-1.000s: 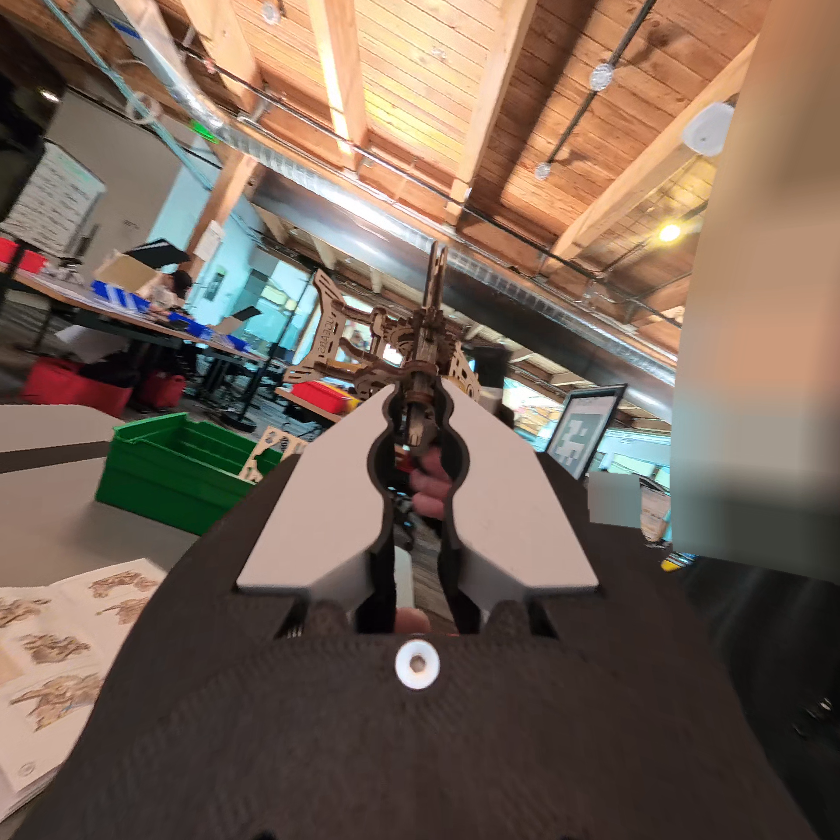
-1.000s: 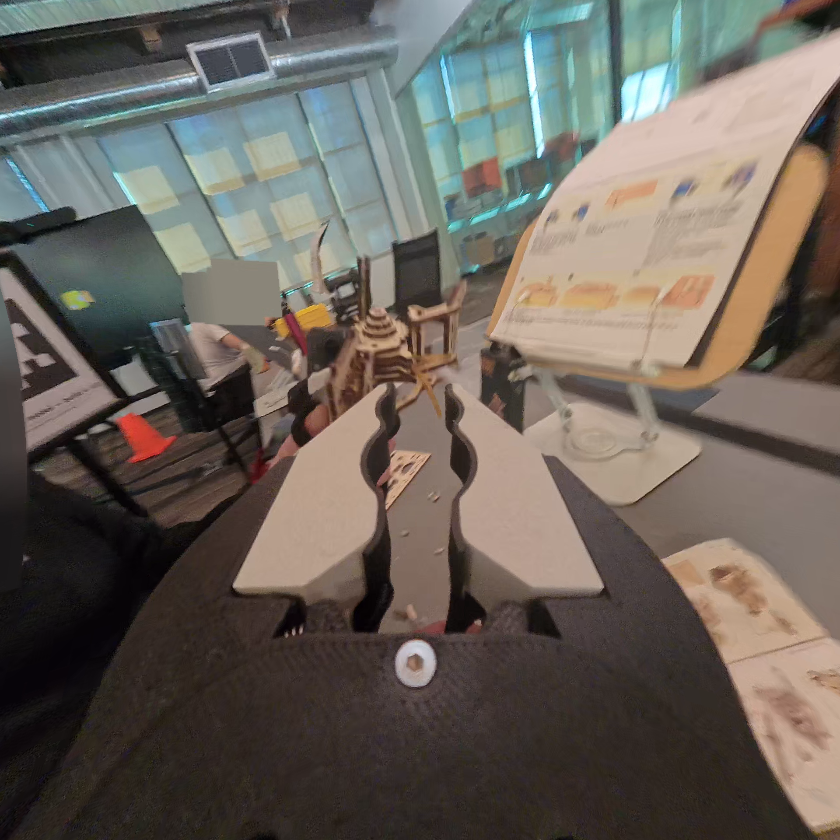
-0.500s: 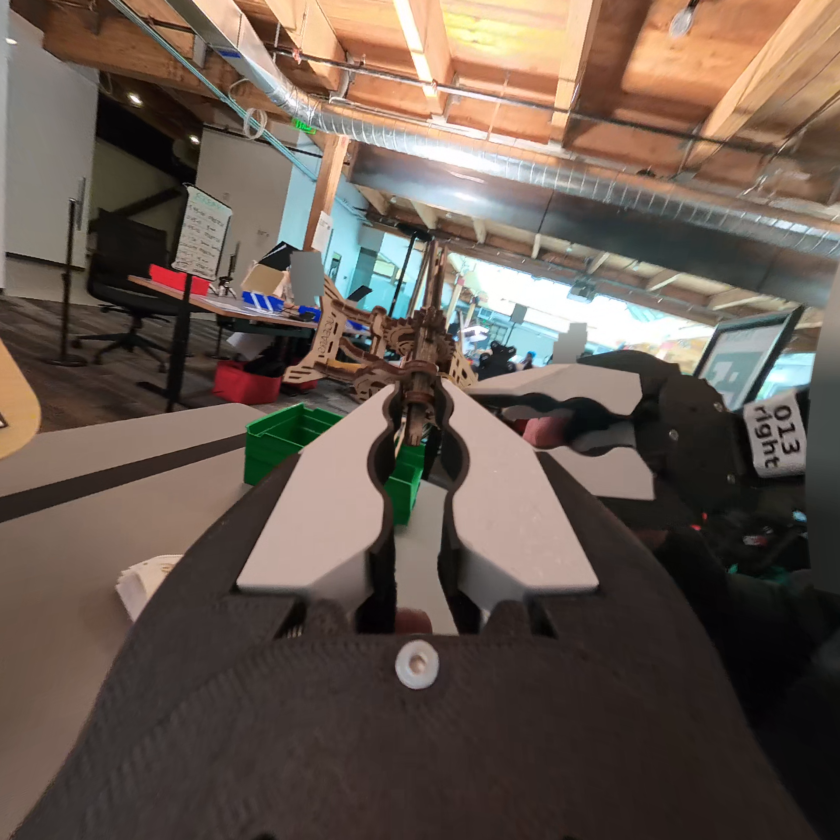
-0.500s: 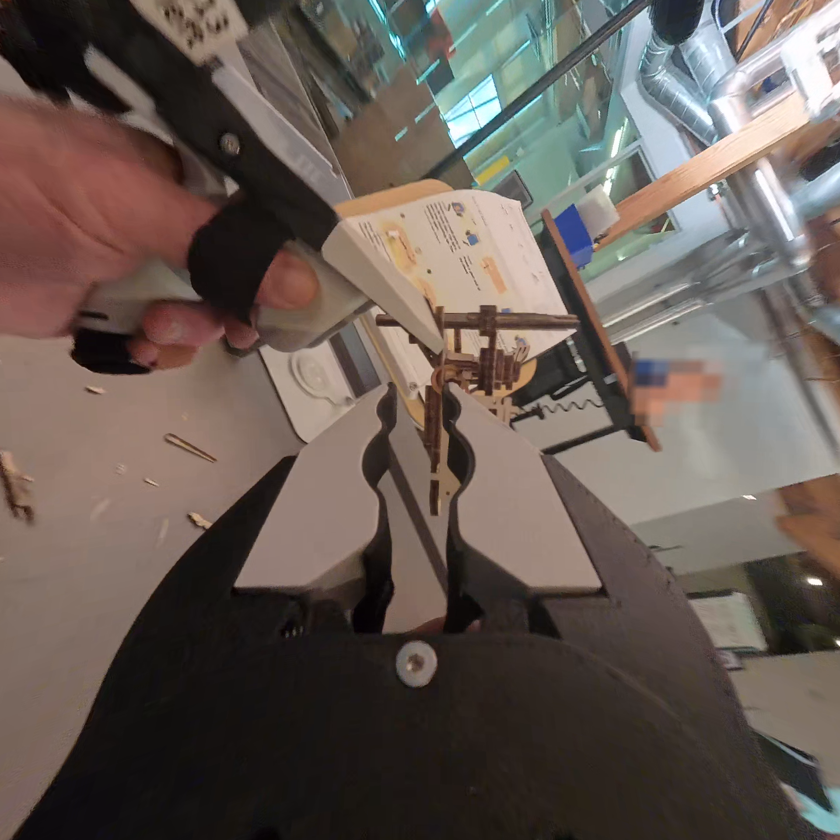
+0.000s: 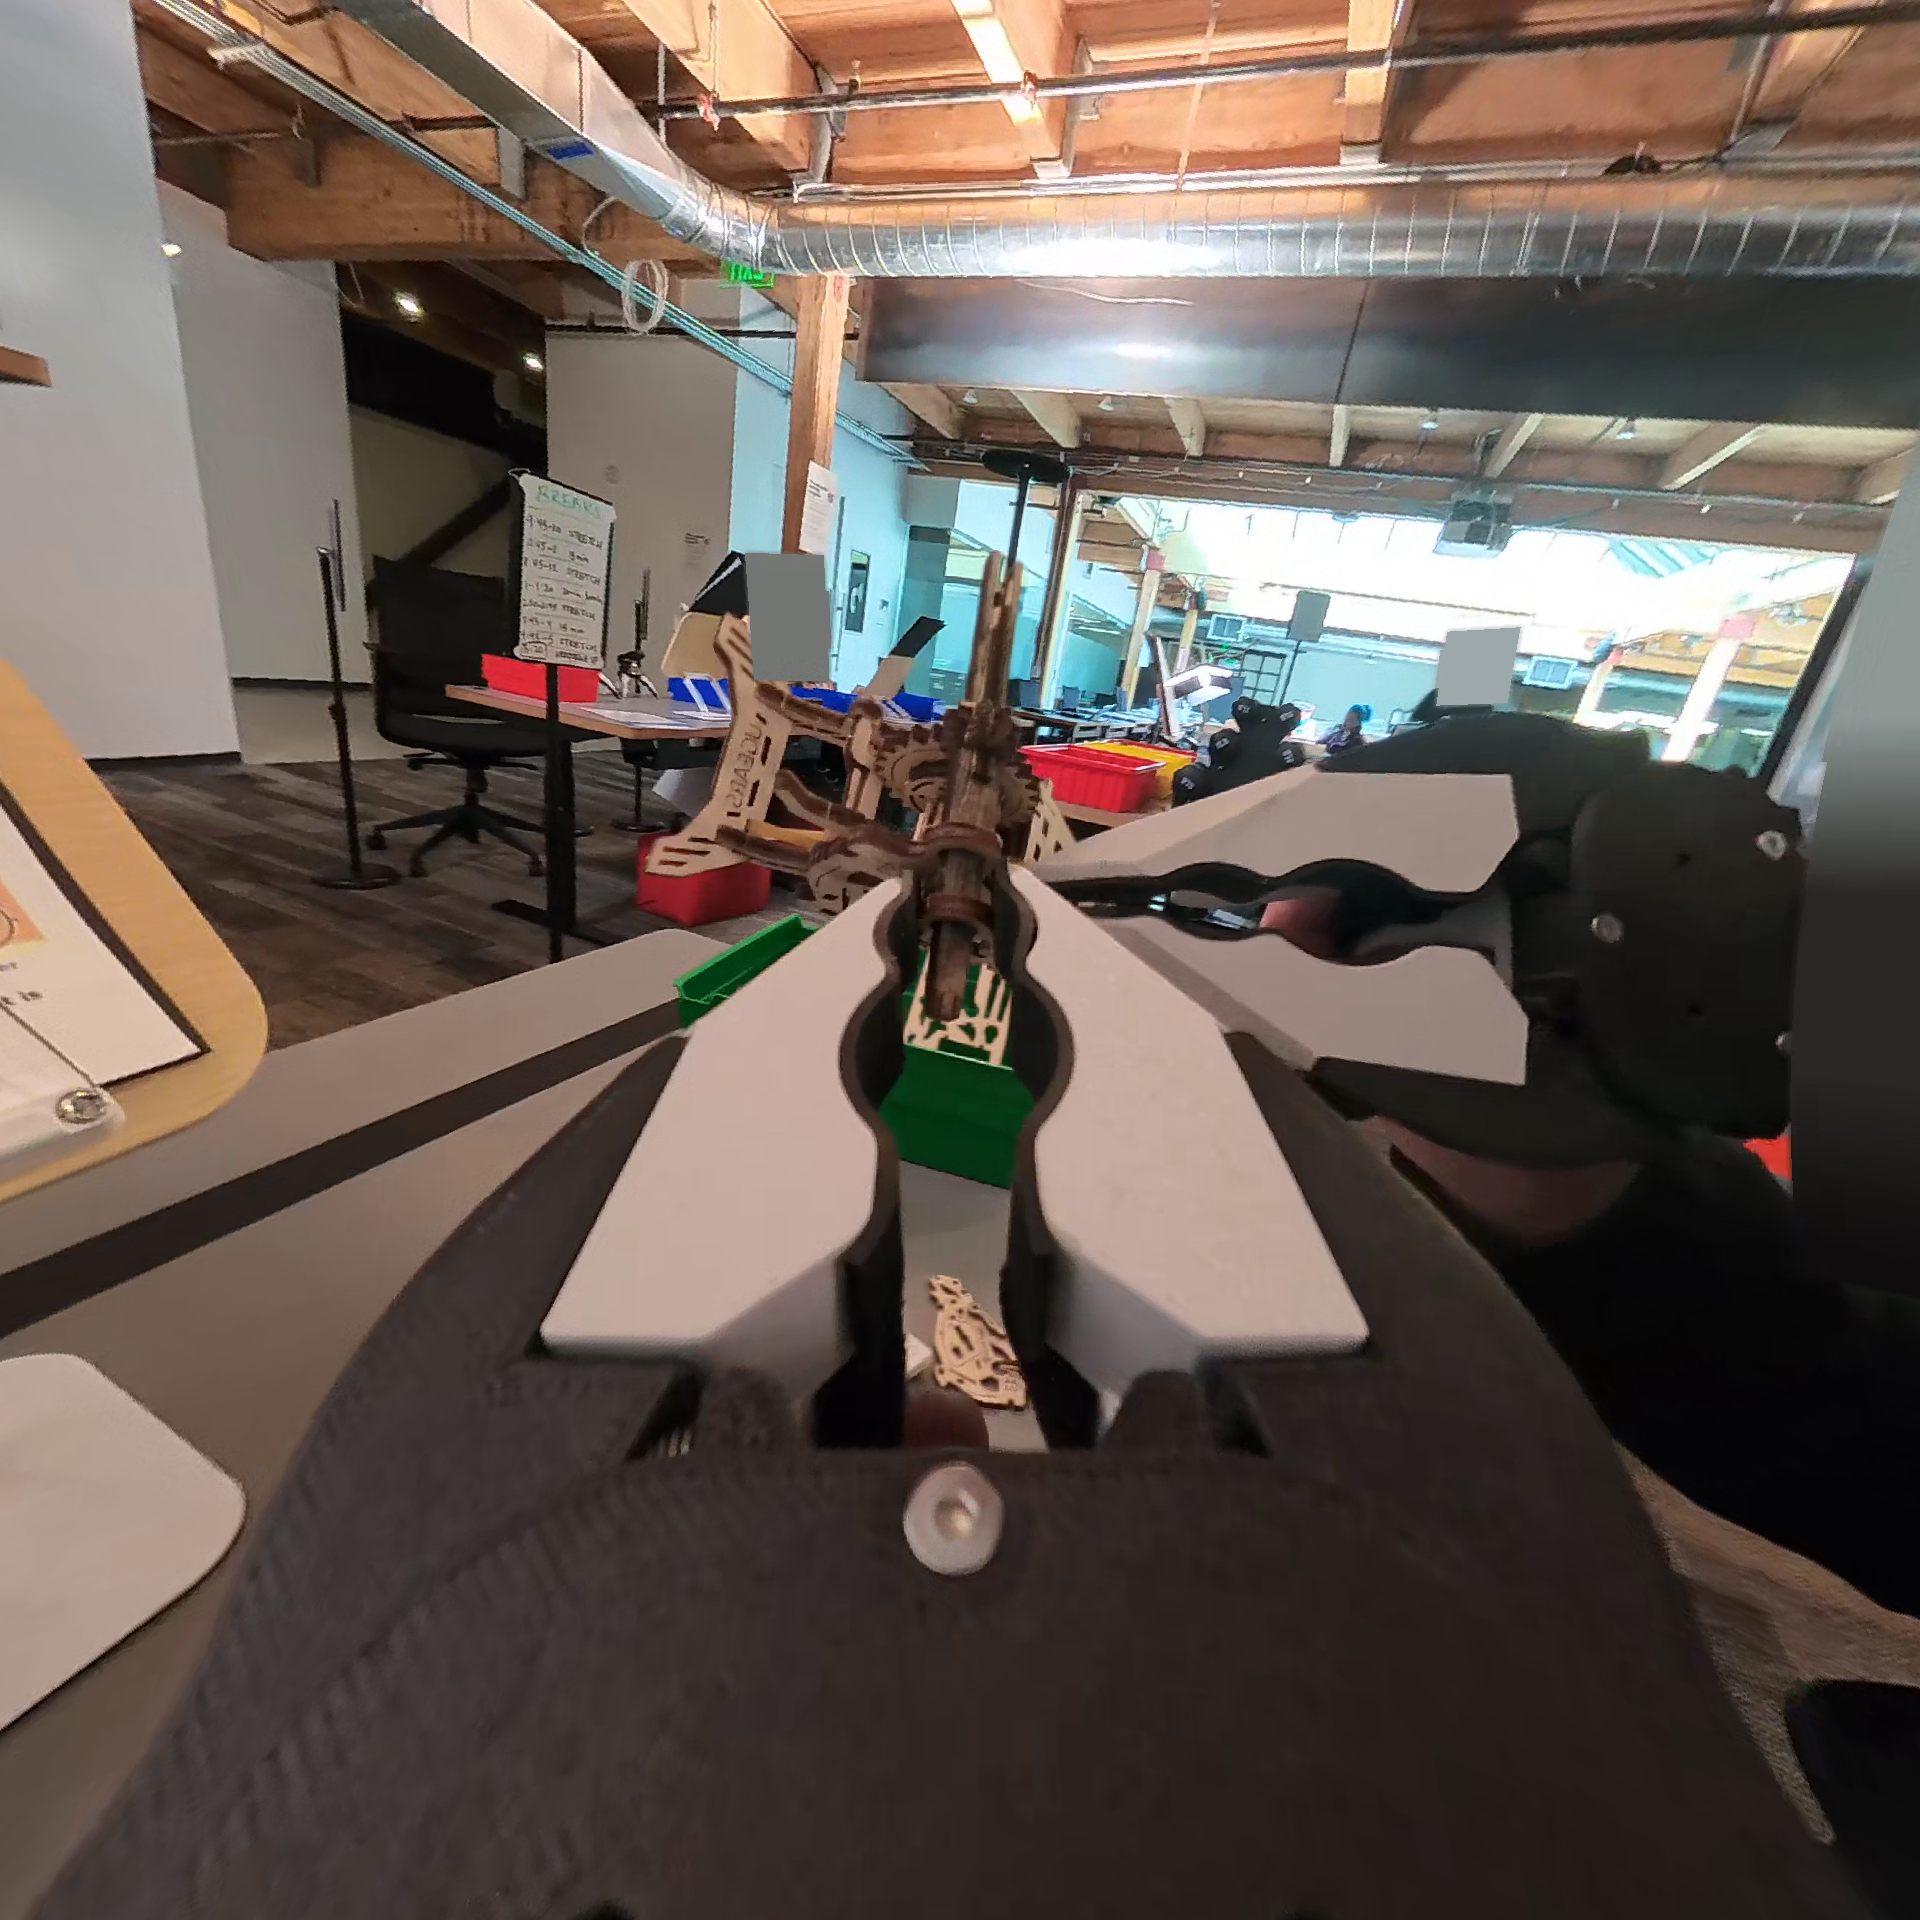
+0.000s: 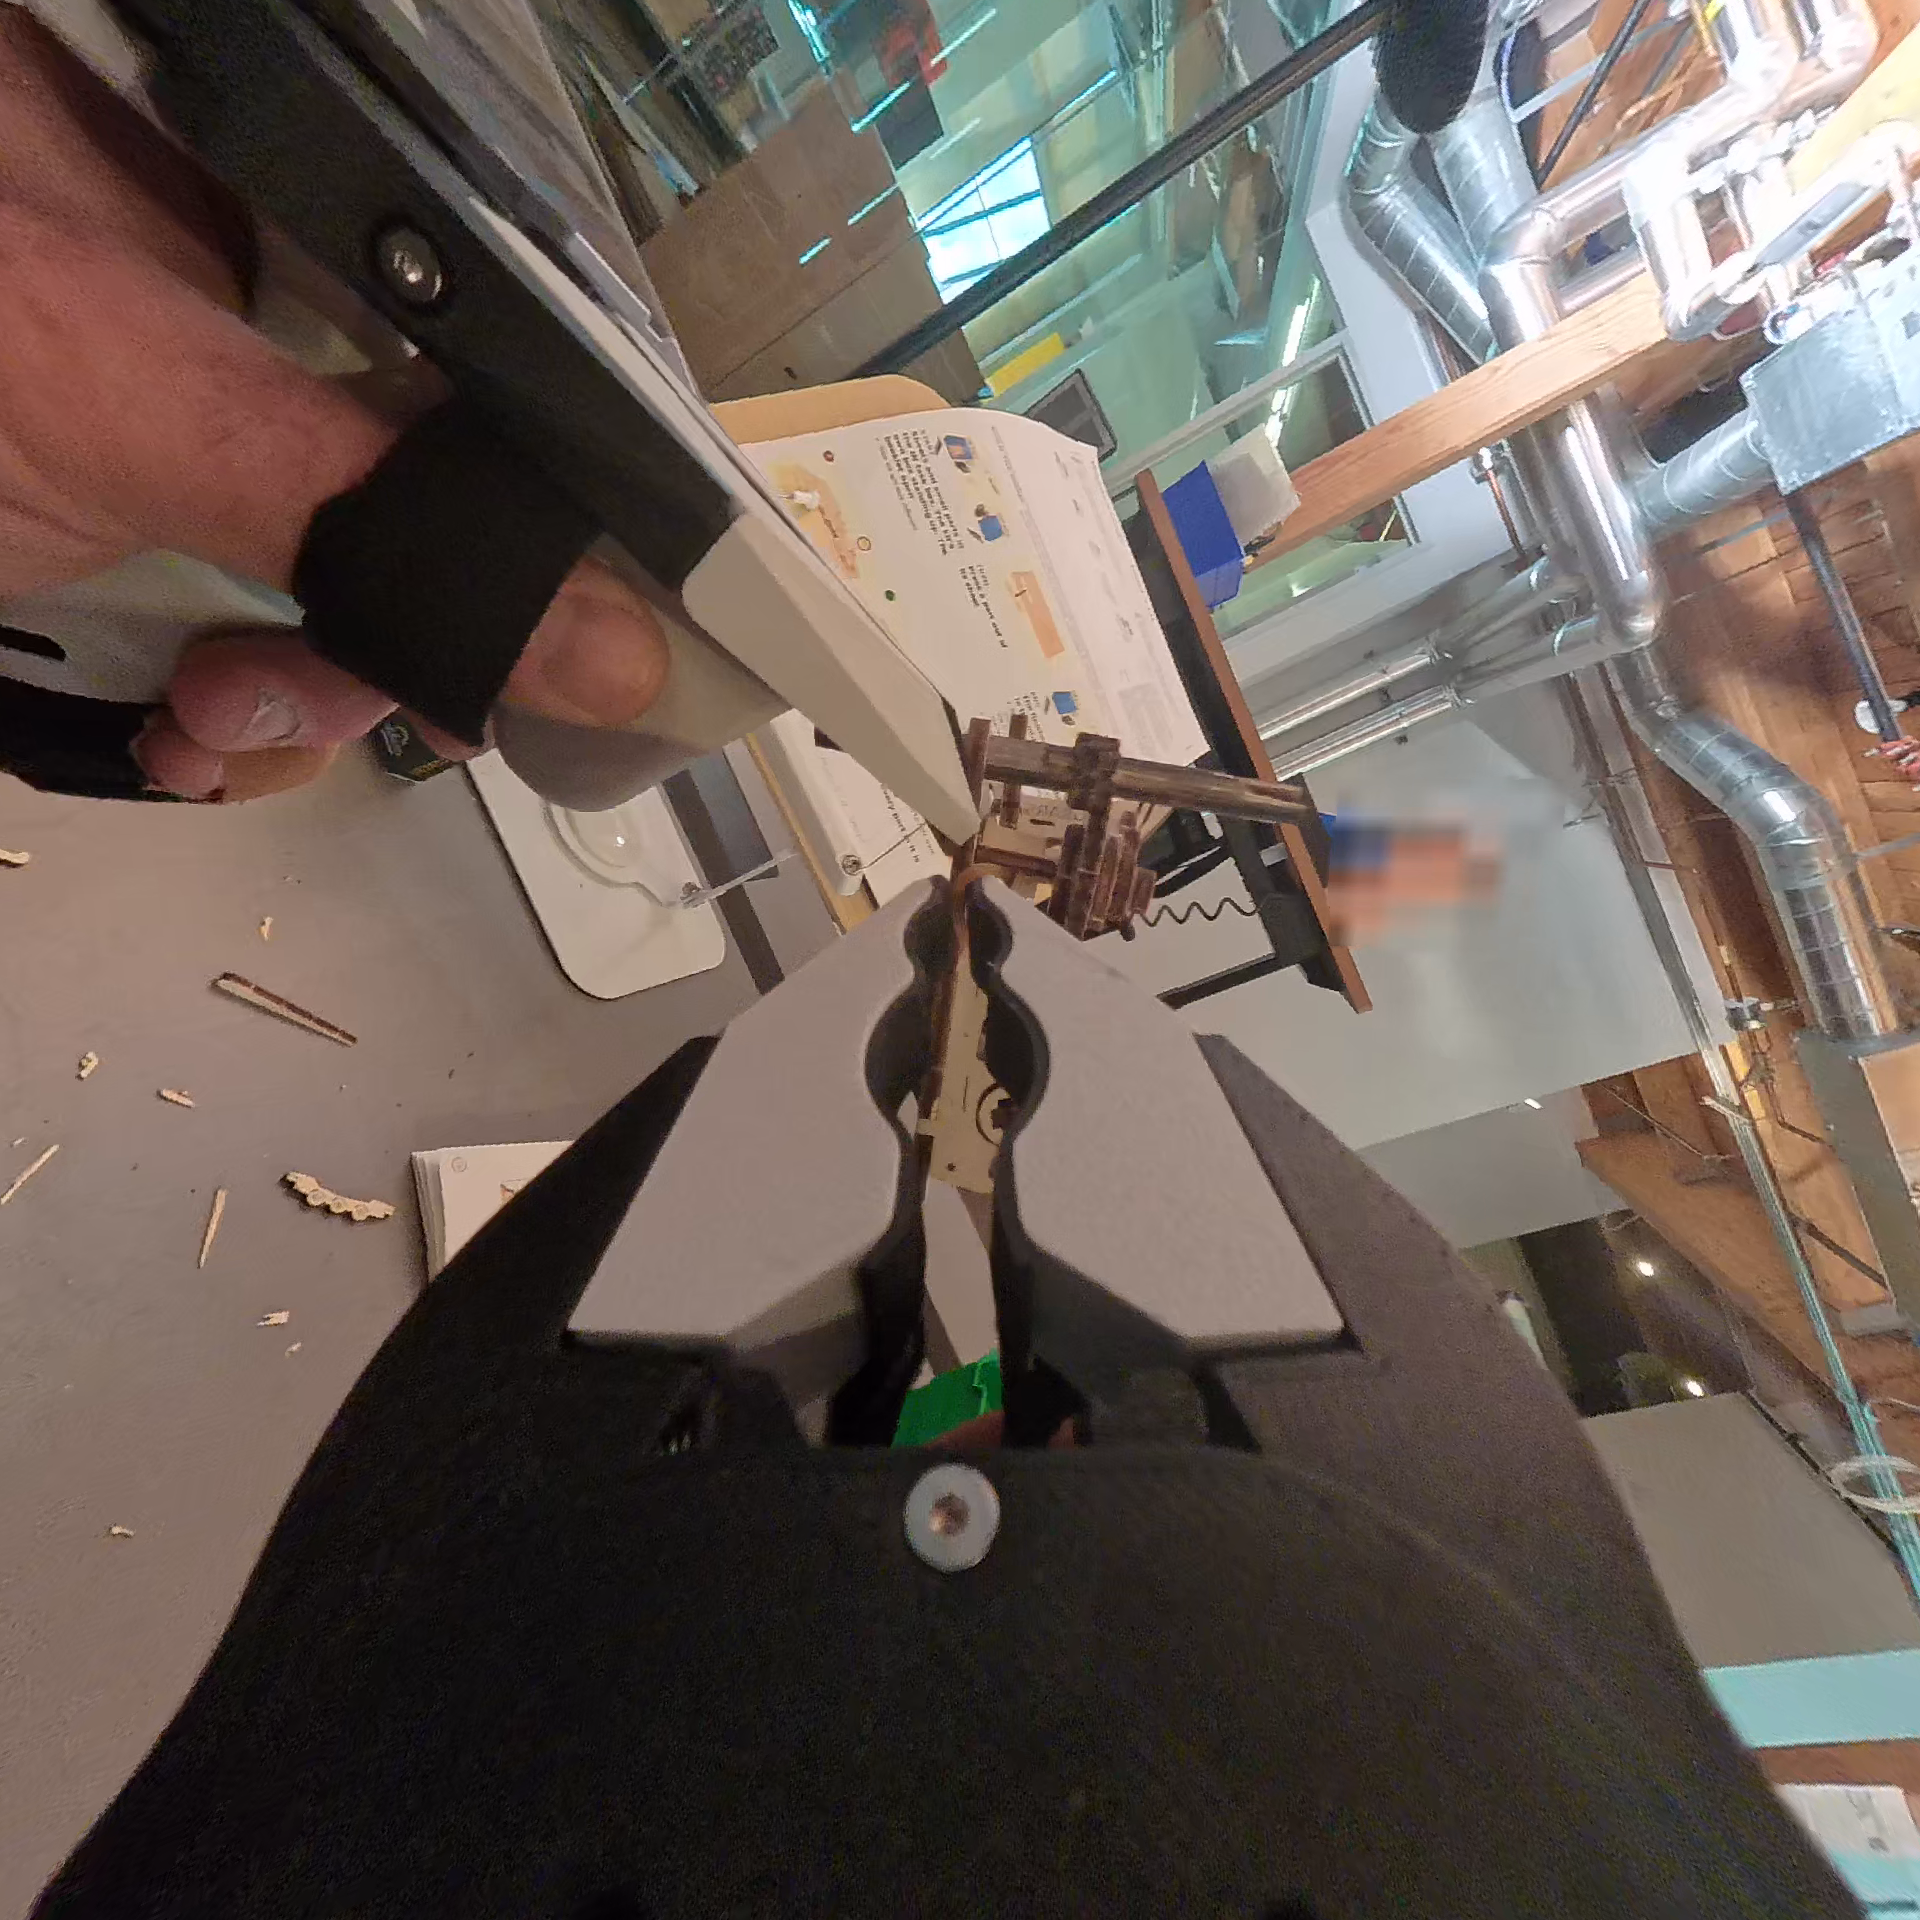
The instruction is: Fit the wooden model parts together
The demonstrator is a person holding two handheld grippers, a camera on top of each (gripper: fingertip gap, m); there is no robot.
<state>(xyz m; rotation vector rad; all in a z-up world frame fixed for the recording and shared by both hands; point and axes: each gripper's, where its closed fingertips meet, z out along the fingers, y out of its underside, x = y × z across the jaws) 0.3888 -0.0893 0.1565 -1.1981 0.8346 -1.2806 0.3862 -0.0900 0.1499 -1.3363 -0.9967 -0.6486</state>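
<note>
The wooden model (image 5: 758,769), a pale and dark brown laser-cut frame with gears, is held in the air between both grippers. My left gripper (image 5: 956,896) is shut on the model's dark central shaft. My right gripper (image 6: 961,906) is turned on its side and is shut on a thin pale plate (image 6: 961,1091) of the model (image 6: 1091,831). In the left wrist view the right gripper (image 5: 1070,883) comes in from the right. In the right wrist view the left gripper (image 6: 951,816) comes in from the upper left, held by a hand (image 6: 156,436).
A green bin (image 5: 945,1117) stands on the grey table (image 6: 156,1403) behind the model. A stand with an instruction sheet (image 5: 94,1018) is at the left; it also shows in the right wrist view (image 6: 1039,582). Wood scraps (image 6: 281,1008) and a loose cut piece (image 5: 971,1351) lie on the table. Less than 4 cm separates the two grippers' tips.
My right gripper has rolled onto its side, come up to the model and closed on its thin plate. My left gripper has tilted down, still holding the model.
</note>
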